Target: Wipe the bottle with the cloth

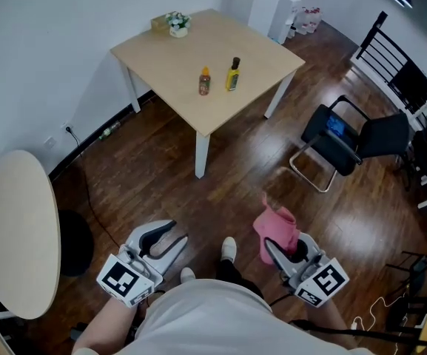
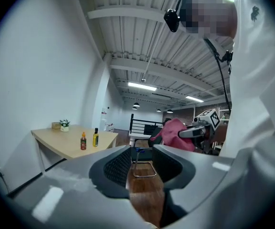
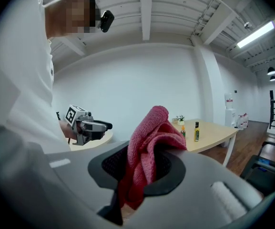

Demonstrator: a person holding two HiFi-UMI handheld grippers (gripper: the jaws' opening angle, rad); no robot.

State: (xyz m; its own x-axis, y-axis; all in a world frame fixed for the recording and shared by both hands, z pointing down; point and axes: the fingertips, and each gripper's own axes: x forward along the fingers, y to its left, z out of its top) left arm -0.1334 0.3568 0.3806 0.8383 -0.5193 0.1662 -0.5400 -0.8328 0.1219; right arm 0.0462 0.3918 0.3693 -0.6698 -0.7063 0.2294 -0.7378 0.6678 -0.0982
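Note:
Two bottles stand on the square wooden table (image 1: 169, 58) far ahead: an orange-capped bottle (image 1: 204, 81) (image 2: 83, 140) and, beside it, a yellow bottle with a dark cap (image 1: 233, 75) (image 2: 95, 138) (image 3: 196, 131). Both grippers hang low over the wooden floor, well short of the table. My right gripper (image 1: 283, 246) (image 3: 147, 168) is shut on a pink cloth (image 1: 276, 228) (image 3: 151, 132) that bunches up above its jaws. My left gripper (image 1: 180, 231) (image 2: 143, 168) is shut with nothing in it.
A small potted plant (image 1: 177, 24) sits at the table's far corner. A black chair (image 1: 346, 143) stands to the right of the table and a round pale table (image 1: 17, 231) at my left. Black racks (image 1: 413, 80) line the right side. A cable (image 1: 95, 198) trails across the floor.

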